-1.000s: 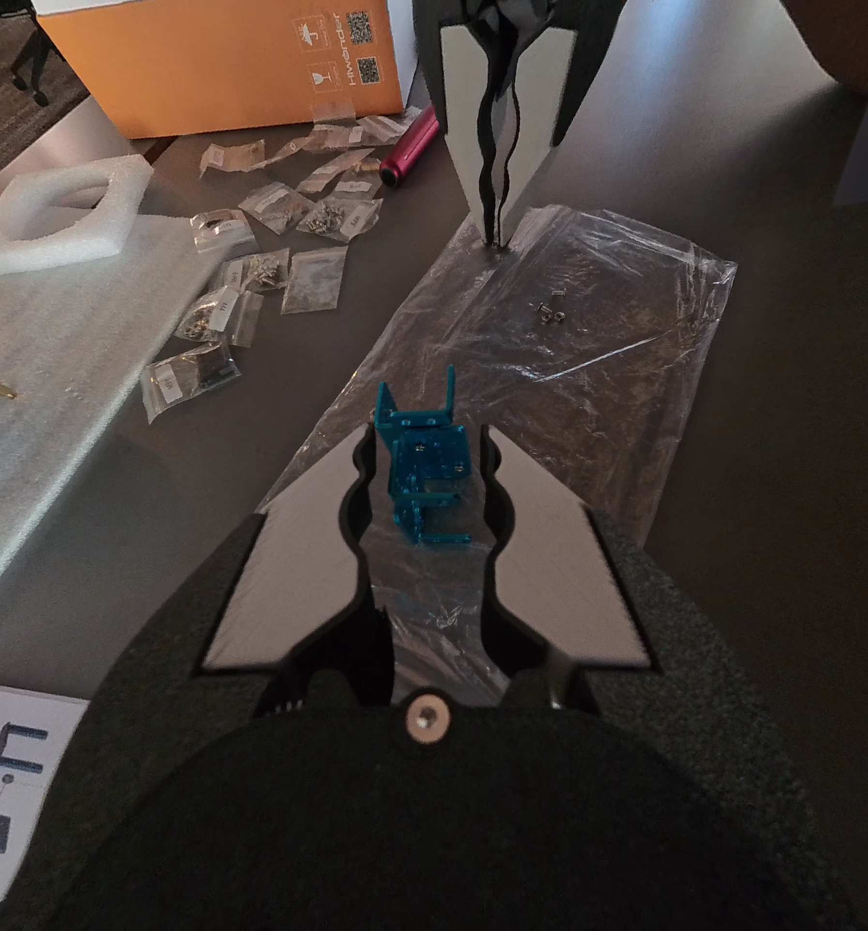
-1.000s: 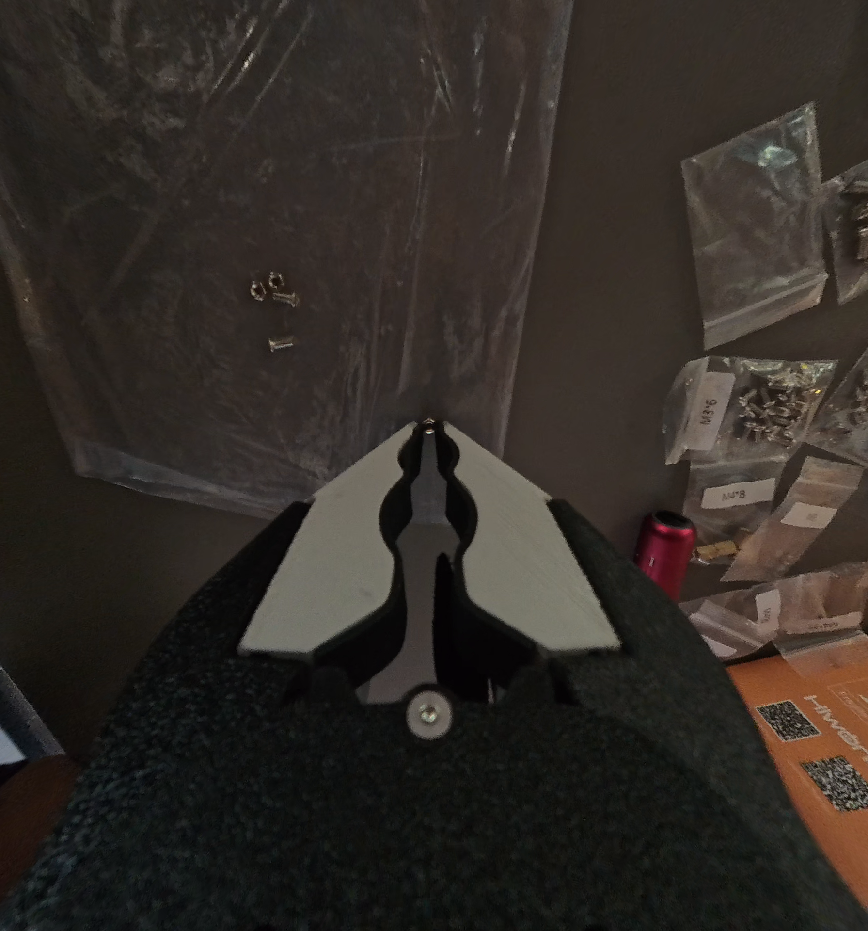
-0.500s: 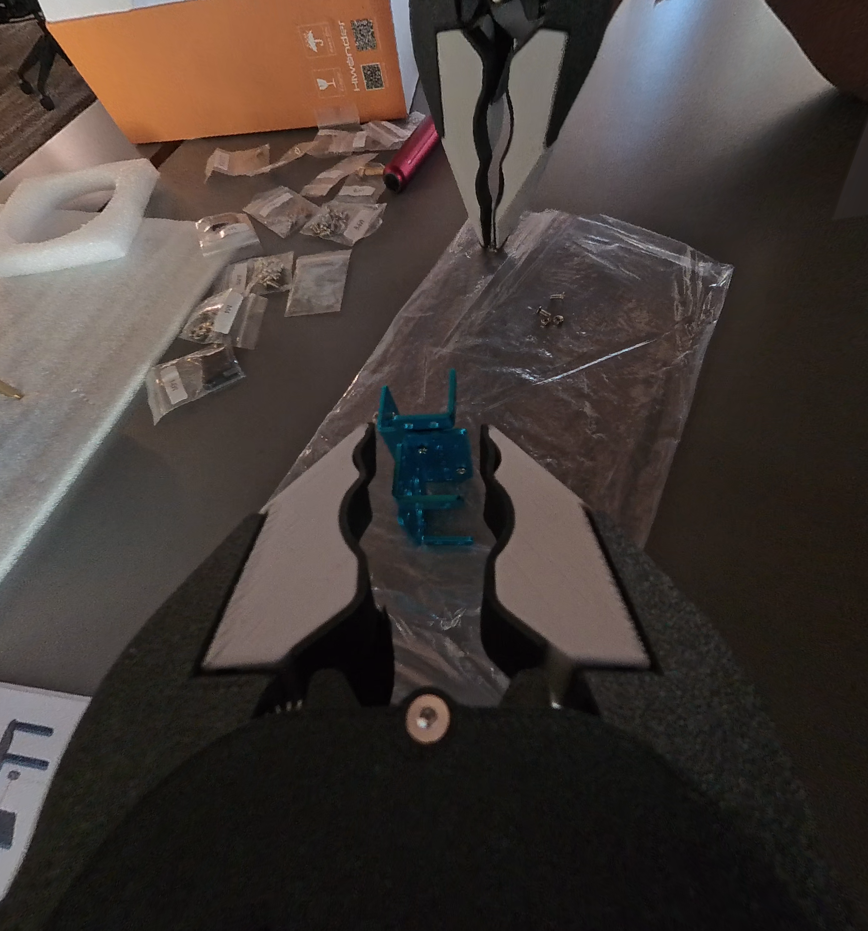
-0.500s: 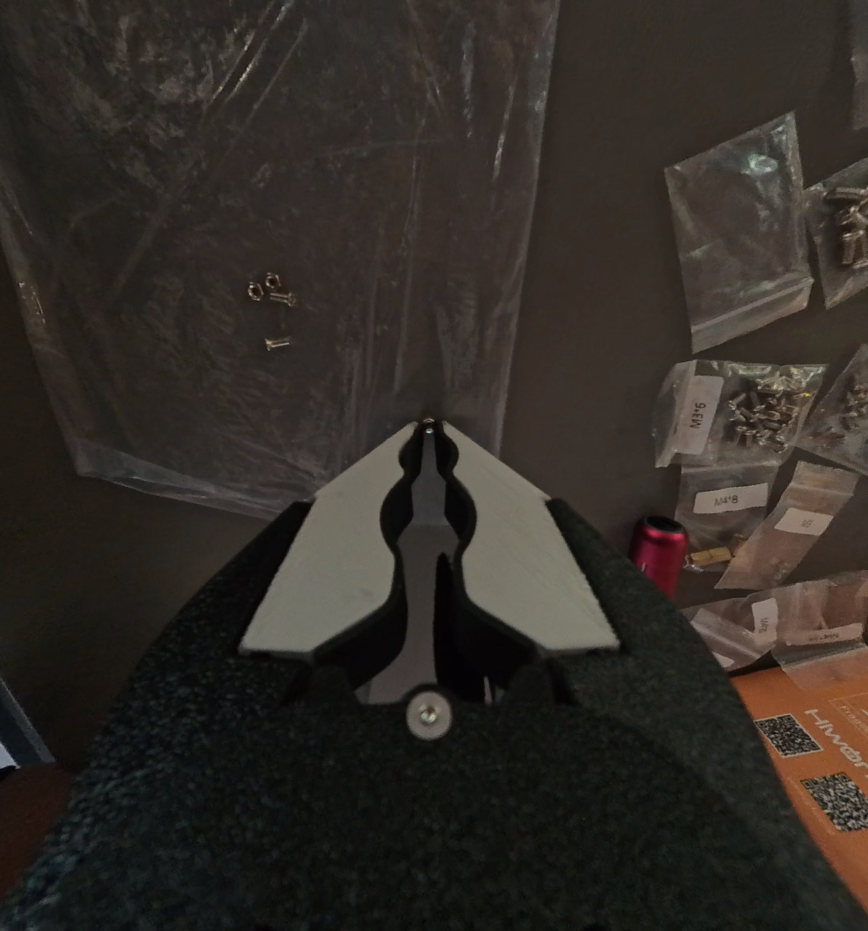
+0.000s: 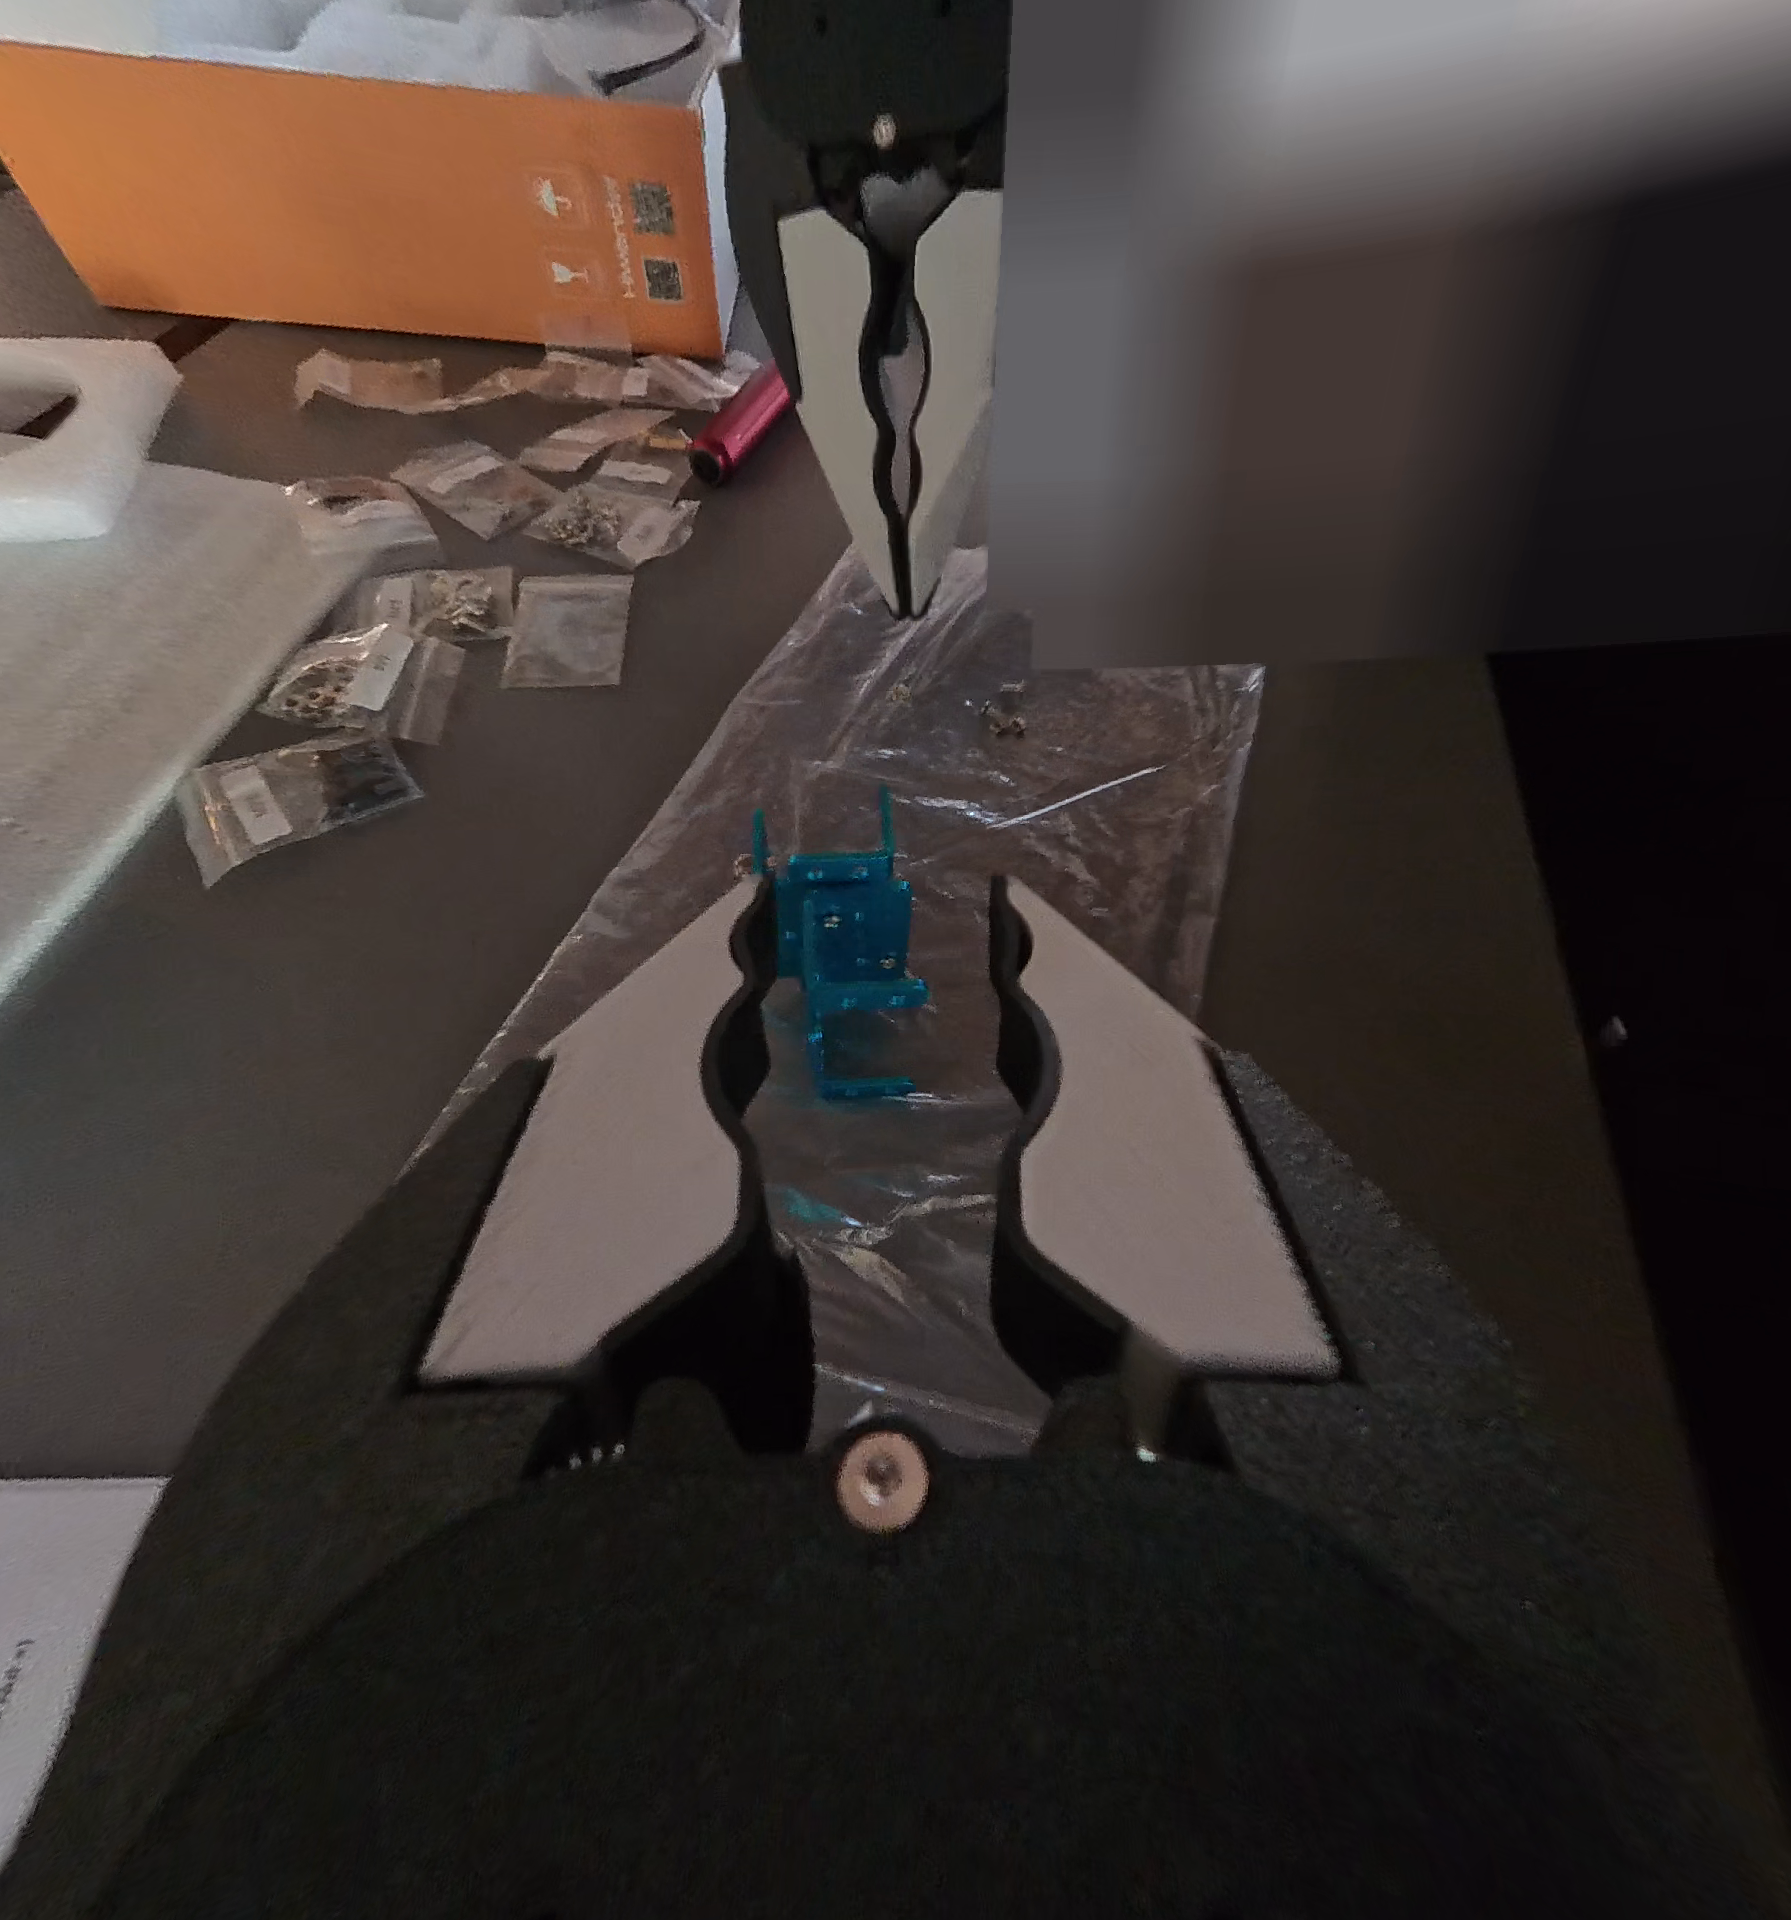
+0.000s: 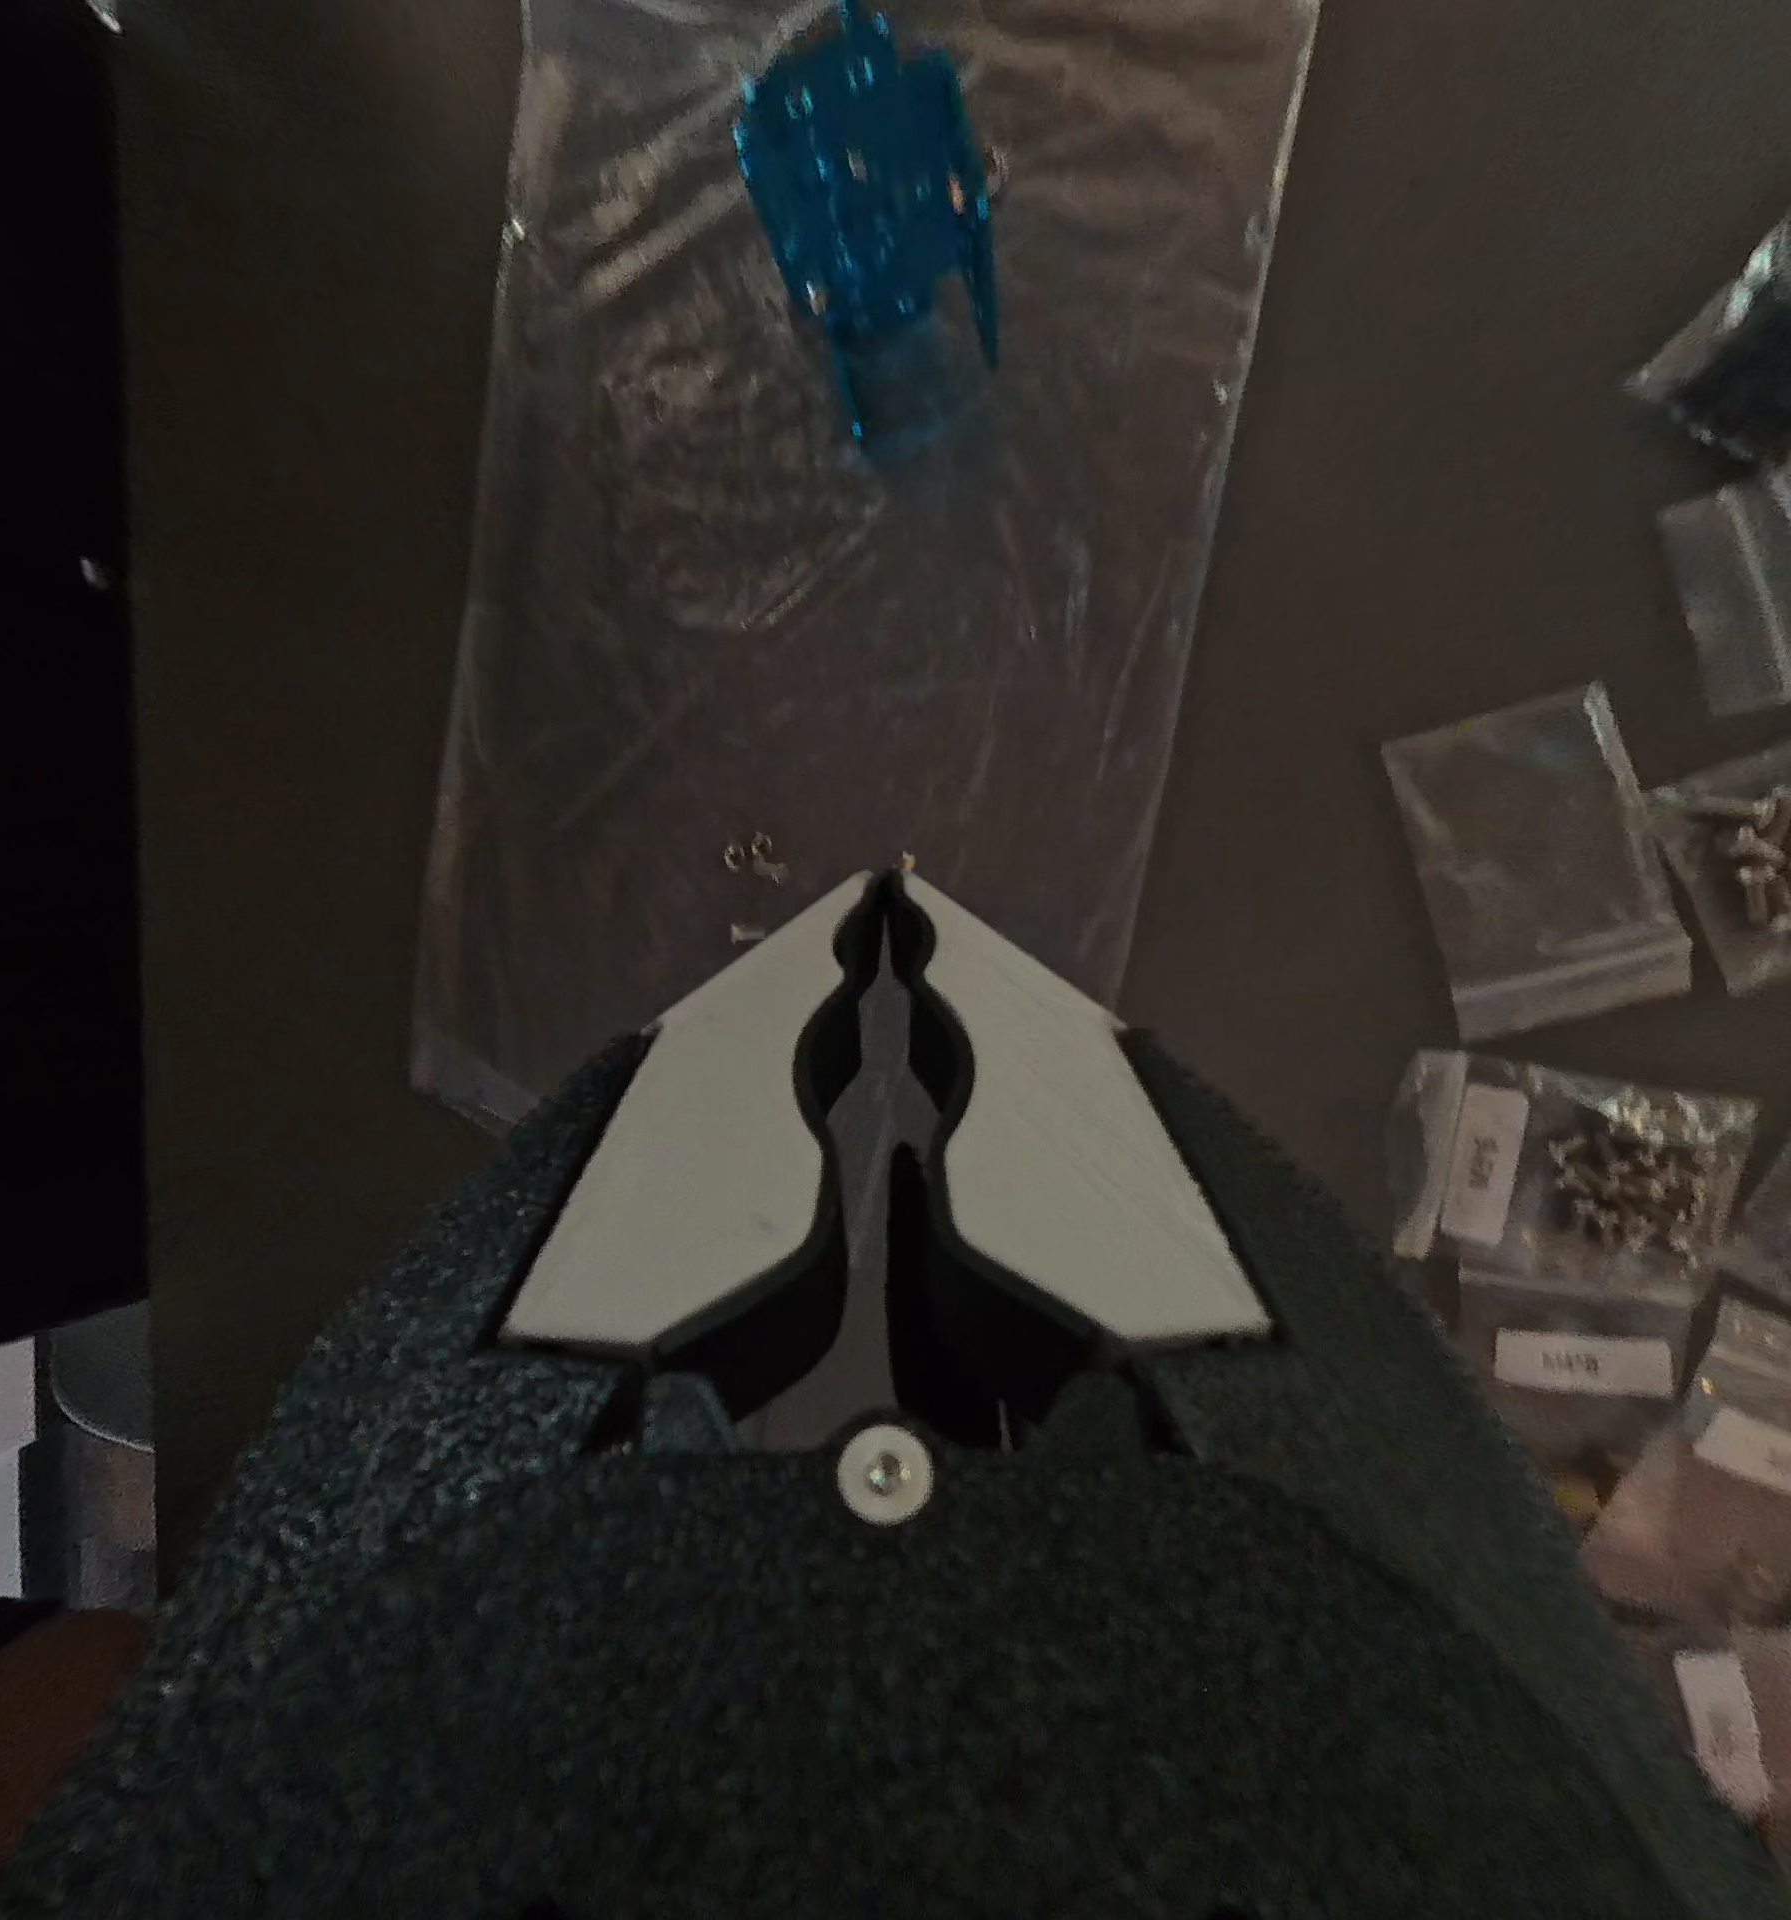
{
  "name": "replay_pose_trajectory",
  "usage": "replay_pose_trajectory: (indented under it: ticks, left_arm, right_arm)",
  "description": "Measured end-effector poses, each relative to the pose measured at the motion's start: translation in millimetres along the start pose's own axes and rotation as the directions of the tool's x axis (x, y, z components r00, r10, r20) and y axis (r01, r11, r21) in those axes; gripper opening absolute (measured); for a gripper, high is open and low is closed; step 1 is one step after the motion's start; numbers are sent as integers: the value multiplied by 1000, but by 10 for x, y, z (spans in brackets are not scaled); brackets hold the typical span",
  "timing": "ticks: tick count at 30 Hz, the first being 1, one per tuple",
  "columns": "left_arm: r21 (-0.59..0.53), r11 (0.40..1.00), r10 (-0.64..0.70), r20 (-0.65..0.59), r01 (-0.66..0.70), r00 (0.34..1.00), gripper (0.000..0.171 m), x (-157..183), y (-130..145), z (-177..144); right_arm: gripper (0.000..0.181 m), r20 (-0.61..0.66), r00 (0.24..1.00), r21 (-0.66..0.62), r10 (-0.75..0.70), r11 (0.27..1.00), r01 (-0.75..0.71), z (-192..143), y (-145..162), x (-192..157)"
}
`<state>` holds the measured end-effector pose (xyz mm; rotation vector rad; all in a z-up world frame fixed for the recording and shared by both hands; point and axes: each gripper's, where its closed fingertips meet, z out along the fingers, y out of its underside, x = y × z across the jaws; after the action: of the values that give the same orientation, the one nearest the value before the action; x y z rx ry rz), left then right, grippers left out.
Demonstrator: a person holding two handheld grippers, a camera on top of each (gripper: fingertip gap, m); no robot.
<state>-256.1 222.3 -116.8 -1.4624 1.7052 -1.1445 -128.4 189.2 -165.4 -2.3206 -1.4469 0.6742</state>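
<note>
Left gripper hangs with jaws spread wide, gripping nothing; the blue metal bracket stands just ahead between its fingertips, on the clear plastic sheet. Right gripper is pinched tight, a tiny silver screw at its very tip, hovering over that sheet. Just left of its tip, loose screws and nuts lie on the plastic. Out to its right, small clear bags of hardware lie on the dark table. Beyond the bags in the left view, an open orange box holds white packing.
</note>
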Motion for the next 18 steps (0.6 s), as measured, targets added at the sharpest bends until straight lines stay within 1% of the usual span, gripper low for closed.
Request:
replay_pose_trajectory:
  ticks: [2,4,6,8,10,11,12,13,14,15,16,17,18]
  left_arm:
    - [3,1000,-30,-33,31,999,41,-2,3,-51]
    - [-15,1000,-27,-25,27,999,41,-30,40,-70]
    - [-25,1000,-12,-16,12,1000,41,-45,57,-86]
    - [-36,999,-14,-7,13,1000,41,-64,77,-89]
    - [-57,998,-5,-1,5,1000,41,-69,118,-75]
    - [-72,997,4,3,-4,1000,41,-67,144,-63]
    - [-89,996,18,12,-16,1000,40,-69,173,-48]
    - [-109,994,34,24,-31,999,40,-71,203,-35]
    - [-129,991,49,31,-45,998,40,-69,234,-22]
    - [-149,987,63,36,-57,997,40,-65,266,-10]
    - [-165,984,75,39,-68,996,39,-62,294,1]
    - [-179,981,87,40,-79,995,38,-60,320,10]
    - [-190,978,99,45,-89,994,37,-67,343,20]
  right_arm:
    - [0,27,1000,37,-4,999,3,25,-104,-8]
    - [0,18,1000,2,12,1000,-12,75,-76,34]
    - [0,-17,1000,-33,-4,999,3,89,-55,45]
    - [1,-92,995,-52,-30,998,25,41,-94,85]
    - [6,-144,989,-81,-33,996,22,24,-116,99]
    - [10,-139,990,-78,-33,997,22,45,-143,52]
    - [12,-149,988,-44,-40,998,34,63,-199,21]
    - [15,-171,984,13,-47,999,50,78,-274,13]
    - [14,-185,981,89,-50,994,67,91,-371,2]
    - [15,-180,983,188,-47,979,81,105,-492,-30]
    - [15,-147,988,276,-50,957,90,128,-601,-90]
    - [15,-125,991,336,-46,938,86,157,-686,-116]
    - [16,-103,994,369,-32,927,68,196,-747,-127]
